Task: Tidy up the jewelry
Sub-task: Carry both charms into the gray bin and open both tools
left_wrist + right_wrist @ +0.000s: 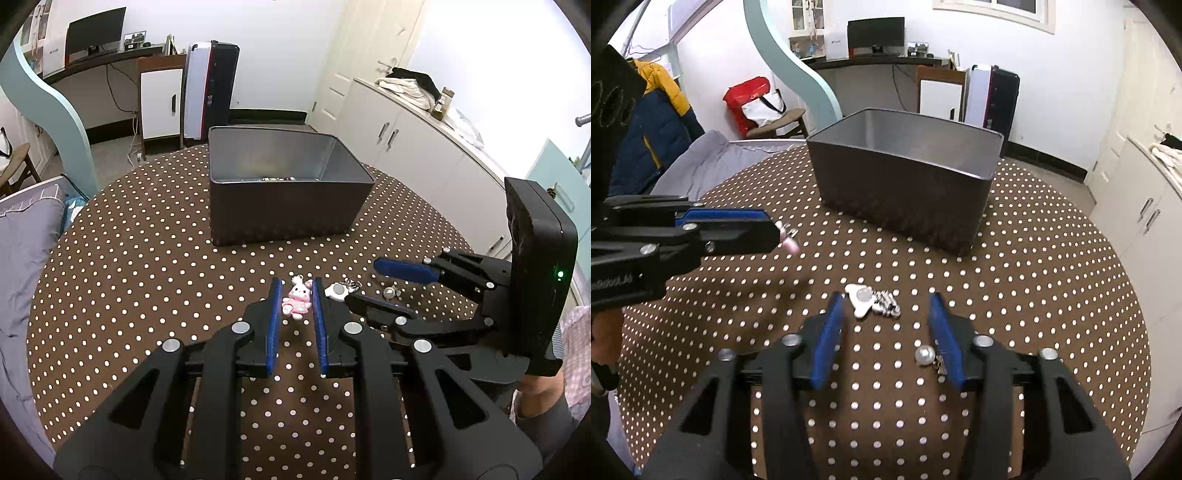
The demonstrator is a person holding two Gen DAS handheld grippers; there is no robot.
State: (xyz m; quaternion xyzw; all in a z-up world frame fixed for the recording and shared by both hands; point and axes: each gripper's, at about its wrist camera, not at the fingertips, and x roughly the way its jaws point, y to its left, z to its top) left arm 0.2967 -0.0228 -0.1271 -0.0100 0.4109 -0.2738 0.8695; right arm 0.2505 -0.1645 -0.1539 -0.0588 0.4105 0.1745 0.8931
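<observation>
A pink and white bunny charm (pixel 297 297) sits between the tips of my left gripper (pixel 296 291), whose blue pads stand close on either side of it; touch cannot be told. In the right wrist view the charm (pixel 788 240) pokes out beyond the left gripper (pixel 768 227). My right gripper (pixel 886 306) is open above the table, with a white heart-shaped piece (pixel 860 297), a striped trinket (pixel 886 304) and a silver bead (pixel 925 355) between its fingers. The dark grey box (pixel 284 192) stands behind, holding some small jewelry (pixel 275 178).
The round table has a brown polka-dot cloth (pixel 147 258). The right gripper (pixel 388 284) lies close to the right of the left one. A grey cushion (pixel 26 258) is at the left table edge. White cabinets (pixel 424 147) stand to the right.
</observation>
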